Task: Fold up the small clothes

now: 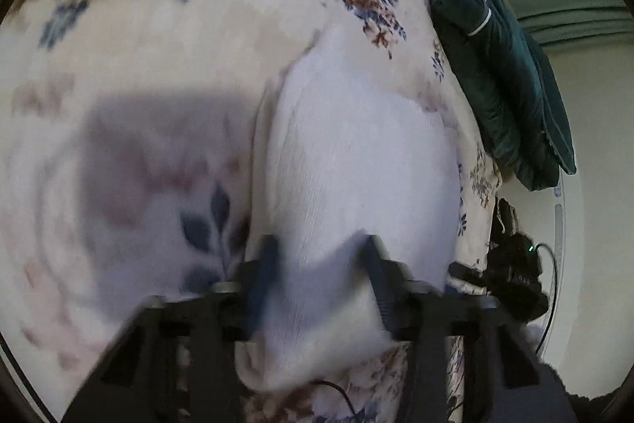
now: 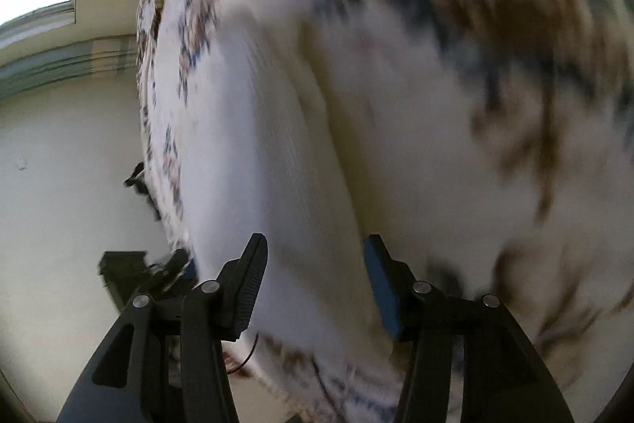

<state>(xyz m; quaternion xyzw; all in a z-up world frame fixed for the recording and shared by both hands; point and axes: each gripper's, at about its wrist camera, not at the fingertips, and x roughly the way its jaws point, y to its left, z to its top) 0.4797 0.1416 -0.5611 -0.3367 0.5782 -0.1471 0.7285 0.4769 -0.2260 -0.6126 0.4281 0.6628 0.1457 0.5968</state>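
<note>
A small white ribbed garment (image 1: 356, 161) lies on a floral blanket (image 1: 158, 46). In the left wrist view my left gripper (image 1: 321, 256) hangs just over the garment's near end with its jaws apart and cloth showing between them; the view is blurred. In the right wrist view the same white garment (image 2: 253, 145) stretches away as a long strip. My right gripper (image 2: 313, 256) is open above its near end, one finger on each side of the strip. Nothing is gripped by either one.
A dark green jacket (image 1: 499, 74) lies at the blanket's right edge. The other gripper's black body (image 1: 511, 272) and a thin cable (image 1: 340, 391) sit near the blanket edge. Beyond the blanket edge (image 2: 158, 145) is a pale wall and a dark object (image 2: 123, 264).
</note>
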